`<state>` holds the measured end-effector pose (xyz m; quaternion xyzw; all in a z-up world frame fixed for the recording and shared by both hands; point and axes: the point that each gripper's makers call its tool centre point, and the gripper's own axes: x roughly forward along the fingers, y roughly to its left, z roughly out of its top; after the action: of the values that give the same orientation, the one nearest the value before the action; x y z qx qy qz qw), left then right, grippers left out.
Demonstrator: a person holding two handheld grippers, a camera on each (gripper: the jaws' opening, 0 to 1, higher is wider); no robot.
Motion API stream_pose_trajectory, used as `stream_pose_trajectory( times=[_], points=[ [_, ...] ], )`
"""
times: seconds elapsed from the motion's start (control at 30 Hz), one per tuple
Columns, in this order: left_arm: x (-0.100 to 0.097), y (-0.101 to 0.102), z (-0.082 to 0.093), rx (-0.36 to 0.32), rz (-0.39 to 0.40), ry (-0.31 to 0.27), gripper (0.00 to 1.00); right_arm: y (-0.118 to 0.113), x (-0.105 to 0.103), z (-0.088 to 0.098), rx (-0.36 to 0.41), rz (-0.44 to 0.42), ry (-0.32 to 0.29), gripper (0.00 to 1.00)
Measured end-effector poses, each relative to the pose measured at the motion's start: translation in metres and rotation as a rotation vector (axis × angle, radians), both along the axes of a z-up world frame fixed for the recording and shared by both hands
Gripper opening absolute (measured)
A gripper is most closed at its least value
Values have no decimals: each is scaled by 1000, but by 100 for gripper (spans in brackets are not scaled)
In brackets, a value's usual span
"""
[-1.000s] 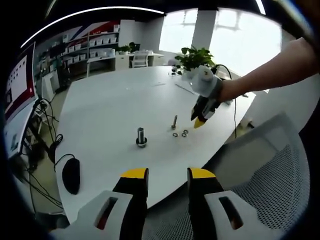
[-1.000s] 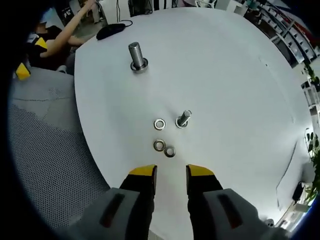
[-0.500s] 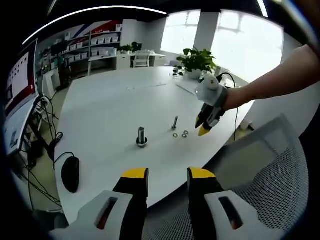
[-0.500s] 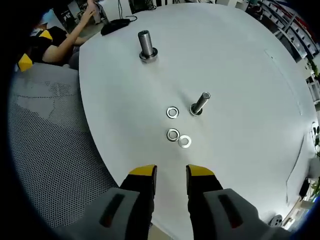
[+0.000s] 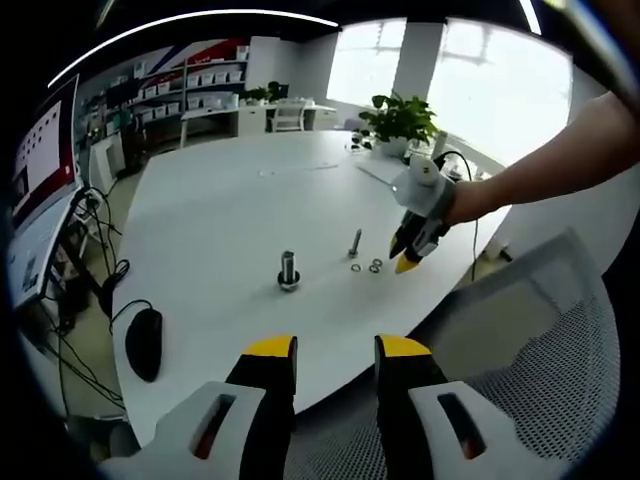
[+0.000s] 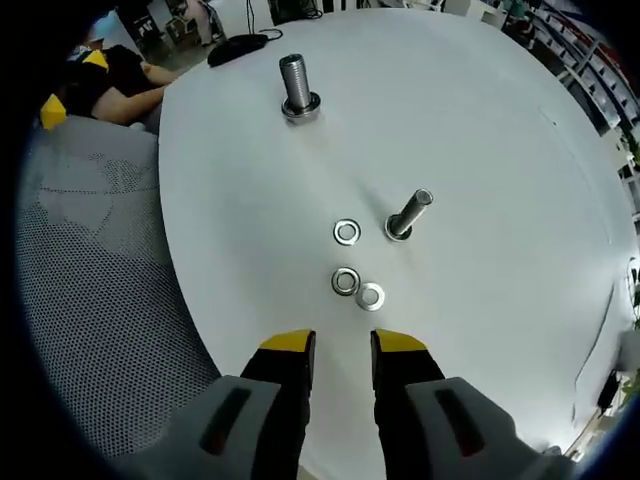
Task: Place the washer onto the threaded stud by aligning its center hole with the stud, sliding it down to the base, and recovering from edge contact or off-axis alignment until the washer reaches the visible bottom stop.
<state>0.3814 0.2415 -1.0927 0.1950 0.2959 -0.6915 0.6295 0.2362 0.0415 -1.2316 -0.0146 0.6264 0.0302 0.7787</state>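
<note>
Right claw (image 6: 336,345), narrow gap, empty, hovers at desk (image 6: 480,120) edge; washers (image 6: 346,281) straight ahead, thin stud (image 6: 408,214) beyond.

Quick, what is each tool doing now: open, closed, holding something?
Left tool: open, holding nothing.
Right tool: open, holding nothing, above the washers.

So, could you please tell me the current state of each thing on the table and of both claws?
Thick stud: upright on its base, nothing on it.
Thin stud: standing on the table, bare.
Three washers: lying flat on the table, none threaded on yet.
Mouse: resting near the table edge.
Right claw: open, empty, above the washers.
Left claw: open, empty, held back from the table.
</note>
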Motion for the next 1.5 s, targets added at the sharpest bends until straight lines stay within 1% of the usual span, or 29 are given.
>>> stream_pose_trajectory(
  times=[0.07,0.13,0.2,0.23,0.27,0.37,0.47,0.5,0.57,0.77,0.87,0.93,1.1,1.23,1.33,1.5],
  points=[
    [1,0,0,0,2,-3,29,-6,2,-1,-26,21,-6,24],
    [1,-1,0,2,5,-3,29,-13,7,-1,-41,17,-19,24],
    [2,0,0,7,8,-4,29,-16,12,0,-40,5,-39,24],
    [2,0,0,9,9,-4,29,-12,12,1,-33,-1,-42,24],
    [2,0,-1,11,9,-5,29,-13,13,0,-32,0,-40,24],
    [2,0,-1,14,12,-7,29,-16,17,-1,-39,26,-31,24],
    [3,0,0,14,19,-7,29,-16,22,-6,-25,48,-26,24],
    [3,0,0,15,21,-7,29,-16,24,-8,-29,75,-27,24],
    [3,0,0,16,22,-5,29,-17,27,-4,-25,88,-31,22],
    [2,0,0,17,18,-6,29,-23,25,-9,-23,127,-3,21],
    [3,0,-1,17,19,-6,29,-23,26,-11,-34,177,14,20],
    [3,0,-1,15,21,-6,29,-23,27,-12,-39,193,25,20],
    [3,0,-1,13,20,-7,29,-20,27,-11,-53,185,46,19],
    [3,0,0,12,18,-7,29,-17,32,-12,-68,255,79,17],
    [3,0,0,10,21,-6,29,-18,28,-12,-73,242,91,16],
    [2,-1,1,4,17,-7,29,-21,30,-13,-79,231,101,15]
  ],
)
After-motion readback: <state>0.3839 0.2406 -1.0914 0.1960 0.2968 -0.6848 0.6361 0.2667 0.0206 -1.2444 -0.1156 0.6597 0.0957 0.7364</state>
